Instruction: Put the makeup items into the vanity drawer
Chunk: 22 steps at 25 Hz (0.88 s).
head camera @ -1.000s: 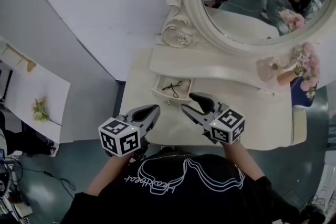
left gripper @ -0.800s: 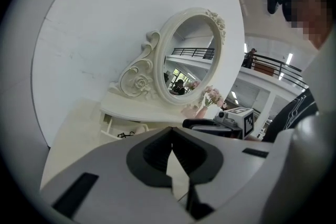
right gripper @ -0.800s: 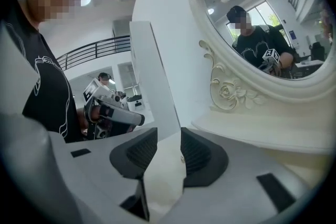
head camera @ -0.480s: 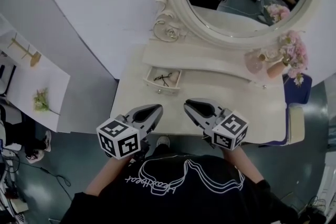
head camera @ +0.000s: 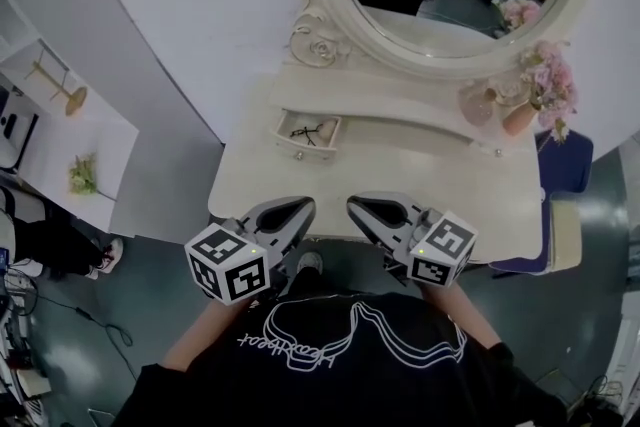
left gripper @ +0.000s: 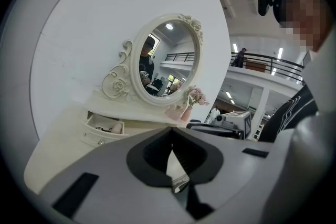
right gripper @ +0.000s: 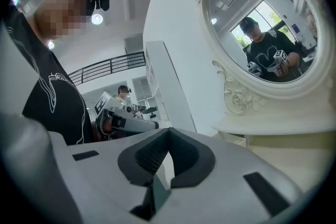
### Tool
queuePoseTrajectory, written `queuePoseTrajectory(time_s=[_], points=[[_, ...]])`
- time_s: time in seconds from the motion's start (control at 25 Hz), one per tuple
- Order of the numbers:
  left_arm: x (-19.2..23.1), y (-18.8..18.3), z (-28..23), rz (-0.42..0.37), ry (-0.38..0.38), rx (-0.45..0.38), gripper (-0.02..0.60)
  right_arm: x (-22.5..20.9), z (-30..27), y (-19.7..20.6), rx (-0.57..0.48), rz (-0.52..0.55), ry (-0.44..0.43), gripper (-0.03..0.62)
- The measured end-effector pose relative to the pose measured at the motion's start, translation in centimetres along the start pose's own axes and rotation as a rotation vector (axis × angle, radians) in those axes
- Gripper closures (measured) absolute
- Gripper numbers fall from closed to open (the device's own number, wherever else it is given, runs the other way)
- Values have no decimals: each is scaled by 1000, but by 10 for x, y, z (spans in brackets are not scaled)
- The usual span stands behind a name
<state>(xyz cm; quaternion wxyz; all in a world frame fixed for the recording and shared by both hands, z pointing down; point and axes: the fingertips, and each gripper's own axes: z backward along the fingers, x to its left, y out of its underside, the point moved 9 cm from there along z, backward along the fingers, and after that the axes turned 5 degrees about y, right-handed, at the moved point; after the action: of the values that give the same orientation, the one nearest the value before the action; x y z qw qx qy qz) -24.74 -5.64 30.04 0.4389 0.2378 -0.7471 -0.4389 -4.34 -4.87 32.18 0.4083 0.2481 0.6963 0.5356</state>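
Evidently near completion: your left gripper [head camera: 298, 207] and just-closed right gripper [head camera: 355, 207] have empty, shut fingers; the vanity drawer [head camera: 303, 148], holding items, awaits closing.

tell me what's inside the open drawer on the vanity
The open drawer holds a thin dark tangled item and something pale beside it. Its rear, under the vanity shelf, is covered.

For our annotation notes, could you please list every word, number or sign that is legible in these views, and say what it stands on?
On the black shirt: a white script word, upside down in the head view and too blurred to read.
On the marker cubes: black-and-white square patterns only, no letters or digits.
On the vanity, its drawer and the mirror: no lettering visible.
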Motion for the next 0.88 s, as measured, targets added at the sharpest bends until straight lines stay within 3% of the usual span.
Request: queuePoseTrajectory(time_s=[0.88], points=[[-59, 19, 5, -72, -18, -40, 577, 34, 41, 1, -18, 30, -62, 588]])
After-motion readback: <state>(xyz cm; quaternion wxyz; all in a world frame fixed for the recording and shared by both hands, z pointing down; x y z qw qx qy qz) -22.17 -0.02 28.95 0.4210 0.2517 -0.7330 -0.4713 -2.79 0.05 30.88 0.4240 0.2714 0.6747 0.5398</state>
